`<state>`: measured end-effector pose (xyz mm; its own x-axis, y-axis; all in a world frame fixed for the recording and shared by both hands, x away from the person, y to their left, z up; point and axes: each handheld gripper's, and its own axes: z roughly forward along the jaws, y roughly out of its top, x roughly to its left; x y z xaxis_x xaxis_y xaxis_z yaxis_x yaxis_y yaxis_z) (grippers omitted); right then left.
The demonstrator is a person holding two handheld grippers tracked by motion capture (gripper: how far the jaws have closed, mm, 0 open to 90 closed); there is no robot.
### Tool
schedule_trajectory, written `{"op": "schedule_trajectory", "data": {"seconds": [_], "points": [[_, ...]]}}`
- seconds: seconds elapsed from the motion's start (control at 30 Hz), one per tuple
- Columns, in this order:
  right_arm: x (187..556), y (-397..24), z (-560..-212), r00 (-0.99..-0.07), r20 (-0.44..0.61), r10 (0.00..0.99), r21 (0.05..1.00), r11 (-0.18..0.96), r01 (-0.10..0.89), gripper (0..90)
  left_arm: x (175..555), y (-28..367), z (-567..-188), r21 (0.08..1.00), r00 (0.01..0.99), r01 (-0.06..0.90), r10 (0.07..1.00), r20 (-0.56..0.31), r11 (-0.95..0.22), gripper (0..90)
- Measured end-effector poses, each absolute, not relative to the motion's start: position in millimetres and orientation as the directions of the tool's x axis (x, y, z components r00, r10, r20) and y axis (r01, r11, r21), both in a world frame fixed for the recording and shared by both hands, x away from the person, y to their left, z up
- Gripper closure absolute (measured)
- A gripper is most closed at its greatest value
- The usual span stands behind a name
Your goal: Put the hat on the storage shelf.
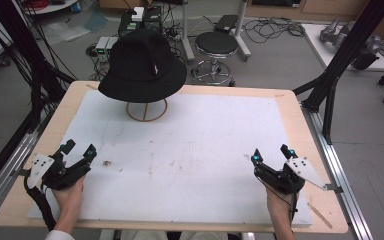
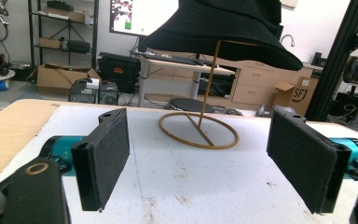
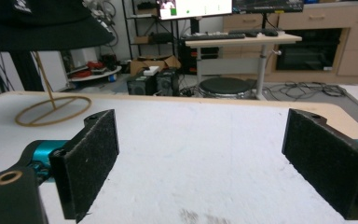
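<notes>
Both grippers, left gripper (image 1: 78,149) and right gripper (image 1: 270,153), are waiting wide open near the worktop's front edge; a careless grab is risking toppling the black hat (image 1: 142,65) off its thin wire stand (image 1: 146,111).

Black bucket hat (image 1: 143,64) at 11 o'clock on the desk, perched upright on a thin wire stand (image 1: 146,110). Soft fabric, wide drooping brim, small white mark on the crown's right side. Brim hangs level, well clear of the white mat. Stand brass-coloured: round ring base flat on the mat, single slim rod rising tilted into the crown. Seen from the left gripper view, hat (image 2: 223,25) overhangs the ring base (image 2: 198,130) all round. Untouched, nothing beside it.
</notes>
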<state>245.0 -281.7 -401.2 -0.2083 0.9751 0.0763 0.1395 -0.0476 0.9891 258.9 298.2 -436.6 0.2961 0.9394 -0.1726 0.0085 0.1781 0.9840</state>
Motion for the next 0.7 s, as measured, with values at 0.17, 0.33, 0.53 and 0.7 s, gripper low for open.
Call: {"op": "schedule_trajectory", "data": {"seconds": [0.17,0.33,0.53,0.7], "points": [[242,-287,-413,-0.173,0.080,0.982,0.989,-0.056,0.135,10.0,260,298,-437,0.984,0.296,0.011,0.939,-0.174,0.179,21.3],[244,-290,-420,-0.158,0.077,0.984,0.990,-0.056,0.132,10.0,260,298,-437,0.984,0.296,0.011,0.939,-0.173,0.178,21.3],[246,-291,-426,-0.153,0.082,0.985,0.988,-0.061,0.139,10.0,261,297,-438,0.985,0.298,0.016,0.939,-0.170,0.174,21.3],[248,-291,-427,-0.157,0.081,0.984,0.988,-0.059,0.140,9.9,262,297,-439,0.984,0.301,0.018,0.938,-0.173,0.176,21.3]]}}
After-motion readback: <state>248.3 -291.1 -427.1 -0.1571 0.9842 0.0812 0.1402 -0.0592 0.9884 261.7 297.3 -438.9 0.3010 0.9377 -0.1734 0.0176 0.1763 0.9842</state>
